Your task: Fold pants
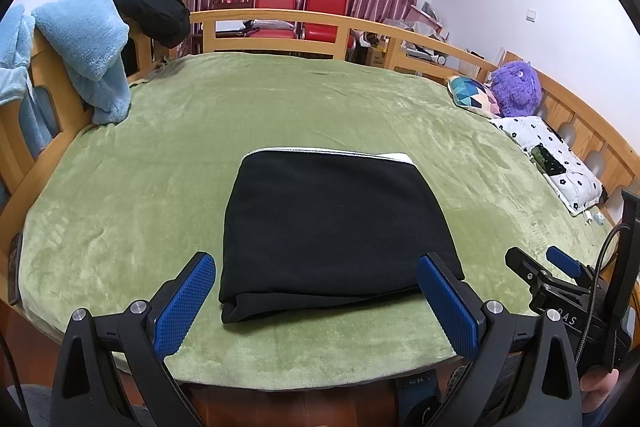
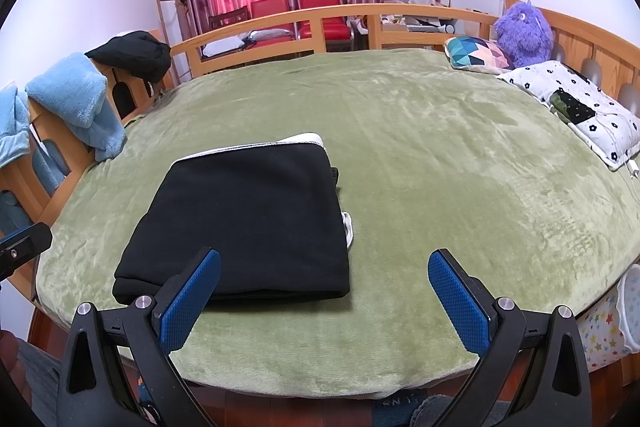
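The black pants [image 1: 336, 227] lie folded into a compact rectangle on the green blanket [image 1: 280, 107], with a white edge showing along the far side. They also show in the right wrist view [image 2: 248, 223], left of centre. My left gripper [image 1: 316, 269] is open and empty, its blue pads on either side of the bundle's near edge, above the bed's front. My right gripper [image 2: 324, 265] is open and empty, just right of the bundle's near right corner. The right gripper also shows at the right edge of the left wrist view [image 1: 544, 267].
The bed has a wooden rail [image 1: 280, 23] around it. A light blue fleece [image 1: 92, 47] and a black garment [image 1: 156, 11] hang on the left rail. A patterned cushion [image 2: 476, 55], a purple plush toy [image 2: 522, 31] and a dotted pillow [image 2: 576, 107] lie at the right.
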Demonstrator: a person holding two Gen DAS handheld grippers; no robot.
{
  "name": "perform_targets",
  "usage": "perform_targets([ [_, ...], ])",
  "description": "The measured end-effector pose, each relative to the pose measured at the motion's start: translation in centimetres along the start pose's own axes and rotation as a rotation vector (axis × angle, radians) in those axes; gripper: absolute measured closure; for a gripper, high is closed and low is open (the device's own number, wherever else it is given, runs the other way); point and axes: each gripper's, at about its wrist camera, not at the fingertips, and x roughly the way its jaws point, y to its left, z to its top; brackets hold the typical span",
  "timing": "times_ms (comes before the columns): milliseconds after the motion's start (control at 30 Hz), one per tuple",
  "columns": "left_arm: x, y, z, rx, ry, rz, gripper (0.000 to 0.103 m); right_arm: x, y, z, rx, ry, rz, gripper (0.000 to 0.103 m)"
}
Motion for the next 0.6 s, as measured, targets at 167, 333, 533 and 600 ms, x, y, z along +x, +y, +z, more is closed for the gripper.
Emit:
perform_targets([
  [167,0.02,0.05,0.03,0.003,-0.002,0.000,0.001,0.00,0.02,0.03,-0.001,0.000,0.001,0.001],
  [333,-0.22,-0.18,-0.08,-0.003,-0.003,0.002,0.001,-0.03,0.03,-0.02,0.000,0.001,0.000,0.001],
  [533,-0.45,-0.63,-0.24,-0.012,-0.002,0.001,0.001,-0.15,0.28,0.06,-0.001,-0.001,0.001,0.001],
  [600,-0.43,-0.62,-0.20,-0.012,-0.001,0.001,0.001,-0.14,0.26,0.04,-0.001,-0.001,0.004,0.001],
])
